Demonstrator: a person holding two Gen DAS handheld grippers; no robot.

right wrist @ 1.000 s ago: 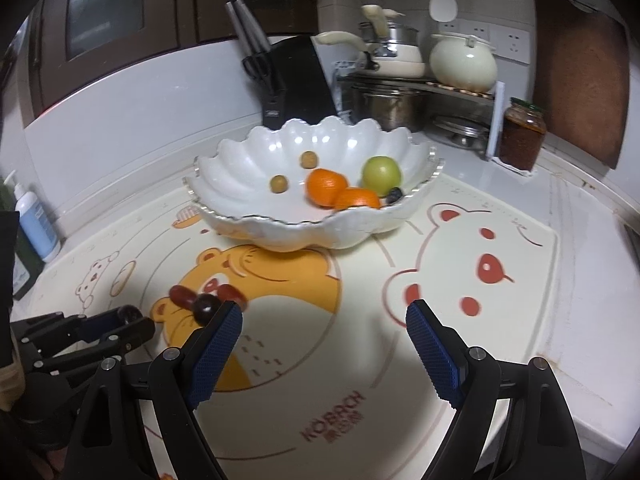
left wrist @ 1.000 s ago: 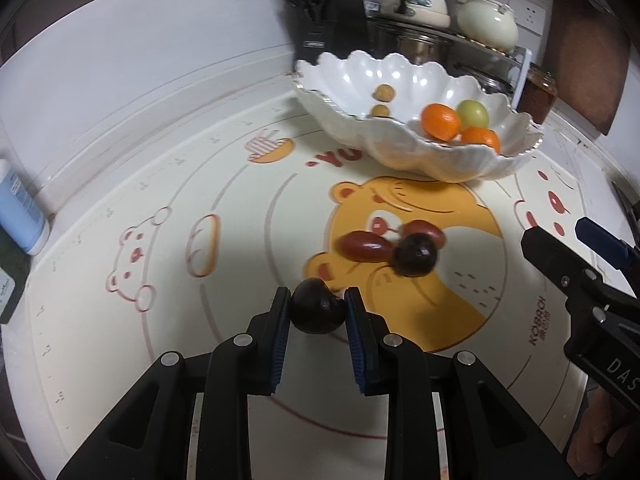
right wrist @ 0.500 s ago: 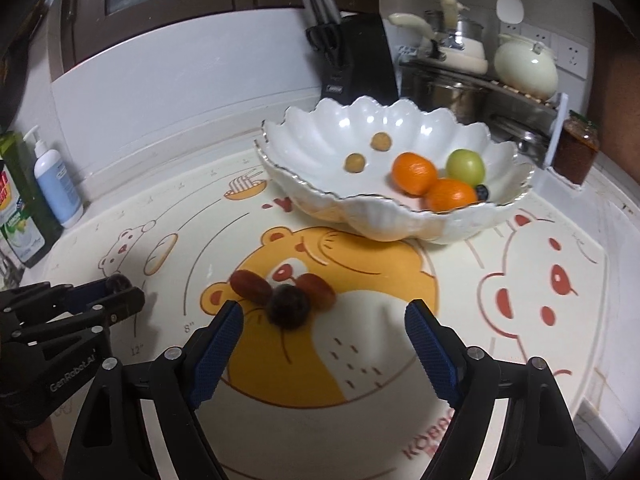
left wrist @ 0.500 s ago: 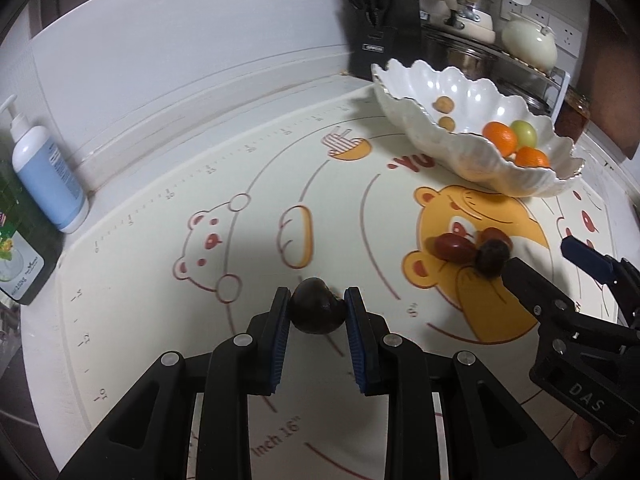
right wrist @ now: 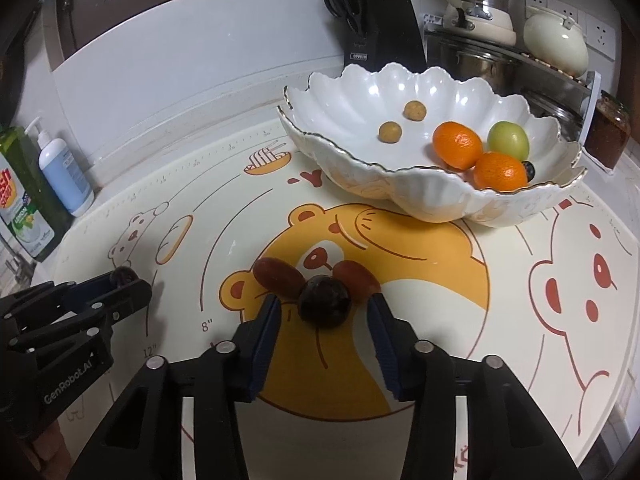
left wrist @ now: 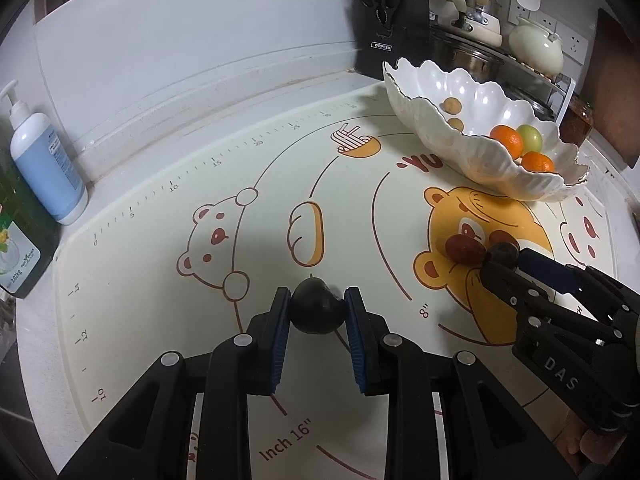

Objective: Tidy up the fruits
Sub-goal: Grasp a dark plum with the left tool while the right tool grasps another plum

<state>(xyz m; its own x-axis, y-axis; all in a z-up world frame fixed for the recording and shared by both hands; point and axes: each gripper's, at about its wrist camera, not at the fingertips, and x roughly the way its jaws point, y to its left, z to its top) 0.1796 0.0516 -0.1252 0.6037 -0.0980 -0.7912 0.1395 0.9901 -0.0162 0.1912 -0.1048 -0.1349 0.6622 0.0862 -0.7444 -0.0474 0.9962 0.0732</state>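
At the far left edge of the counter stand a green bottle (right wrist: 25, 196) and a blue pump bottle (left wrist: 47, 162), both off the printed mat (left wrist: 160, 216). The left gripper (left wrist: 318, 312) is clamped on a dark plum (left wrist: 317, 311), with both blue pads pressing its sides above the mat. Further right, on the orange bear print, a second dark plum (right wrist: 325, 300) lies touching two red dates (right wrist: 278, 276), one on each side of it. The right gripper (right wrist: 325, 312) points down at this group; its jaws are closing, the second plum sits between them, and a gap remains at each pad. Behind and to the right, the white scalloped bowl (right wrist: 332, 100) rests on the mat and holds two small brown fruits (right wrist: 390, 132), two oranges (right wrist: 457, 145), a green fruit (right wrist: 508, 140) and a small dark berry (right wrist: 529, 169).
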